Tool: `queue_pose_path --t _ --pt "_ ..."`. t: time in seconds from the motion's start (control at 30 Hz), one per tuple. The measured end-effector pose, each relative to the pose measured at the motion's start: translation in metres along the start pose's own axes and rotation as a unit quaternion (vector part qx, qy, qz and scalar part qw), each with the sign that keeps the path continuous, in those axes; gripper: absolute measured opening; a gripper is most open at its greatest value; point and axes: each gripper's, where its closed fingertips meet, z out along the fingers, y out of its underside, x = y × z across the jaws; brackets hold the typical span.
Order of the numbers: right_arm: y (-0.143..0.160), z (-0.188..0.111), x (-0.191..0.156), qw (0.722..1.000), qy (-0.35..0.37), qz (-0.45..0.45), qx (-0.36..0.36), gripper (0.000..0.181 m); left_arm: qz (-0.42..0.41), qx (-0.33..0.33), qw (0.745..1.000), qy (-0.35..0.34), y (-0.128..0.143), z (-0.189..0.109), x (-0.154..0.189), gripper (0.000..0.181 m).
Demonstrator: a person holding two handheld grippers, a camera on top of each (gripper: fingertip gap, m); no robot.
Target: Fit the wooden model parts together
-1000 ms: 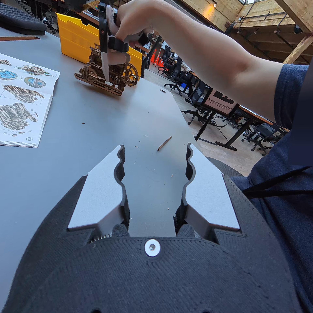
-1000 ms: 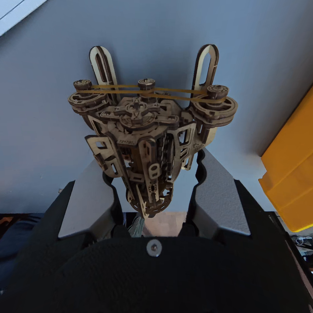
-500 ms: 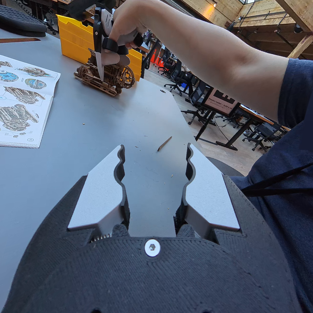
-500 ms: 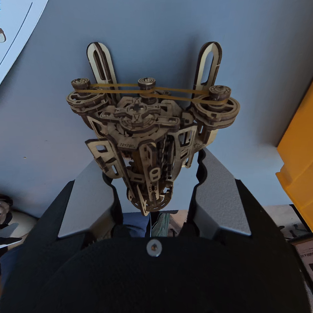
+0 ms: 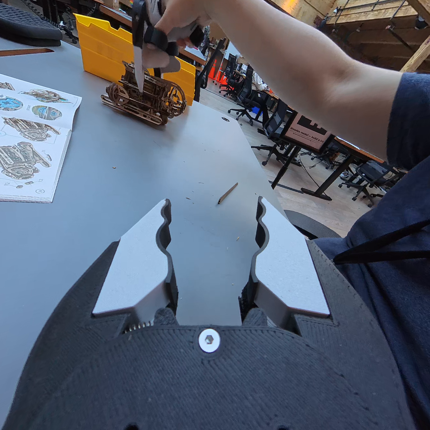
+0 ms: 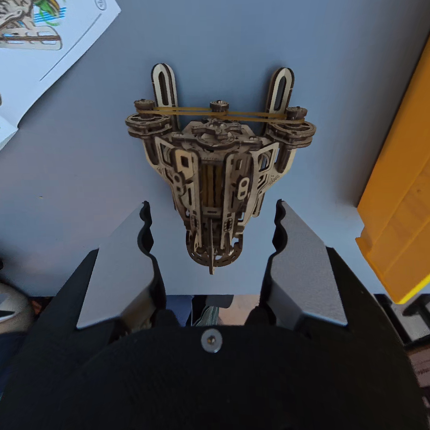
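1. Wooden model (image 6: 218,176) is seen released: the right gripper (image 6: 213,214), a moment ago pinching it, is now spread and lifted clear.
2. It is set on the grey table (image 5: 139,162) near the far edge, beside a yellow bin (image 5: 102,46); placing appears done.
3. Laser-cut plywood, gears and a rubber band (image 6: 218,111) are shown.
4. The left gripper (image 5: 213,209) is held spread, empty.

The left gripper (image 5: 213,204) hangs low over the grey surface (image 5: 139,162), fingers spread with nothing between them. Just ahead of its right fingertip lies a thin wooden stick (image 5: 228,193). Far ahead stands the wooden model (image 5: 144,102), the right gripper (image 5: 149,76) poised over it. Behind the model sits a yellow bin (image 5: 102,48); ahead-left lies an open instruction booklet (image 5: 30,139).
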Motion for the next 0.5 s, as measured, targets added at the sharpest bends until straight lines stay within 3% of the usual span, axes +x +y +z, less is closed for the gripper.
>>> queue_pose_path --t 0.17,0.27,0.33,0.4,0.5 --pt "0.0 -0.038 -0.002 0.984 -0.029 -0.085 0.151 0.105 0.001 -0.007 1.0 0.002 0.003 0.002 0.001 0.073" --pt "0.005 -0.073 -0.007 0.942 -0.057 -0.142 0.299 0.1 0.007 -0.013 1.0 -0.001 0.004 0.004 0.0 0.073" --pt "0.012 -0.111 -0.023 0.873 -0.088 -0.206 0.433 0.097 0.011 -0.01 1.0 -0.013 0.0 0.007 -0.004 0.074" --pt "0.026 -0.152 -0.031 0.782 -0.088 -0.257 0.56 0.097 0.009 0.001 1.0 -0.028 -0.009 0.012 -0.01 0.074" --pt "0.056 -0.203 -0.041 0.639 -0.112 -0.281 0.707 0.127 0.006 0.022 0.999 -0.045 -0.029 0.026 -0.017 0.074"
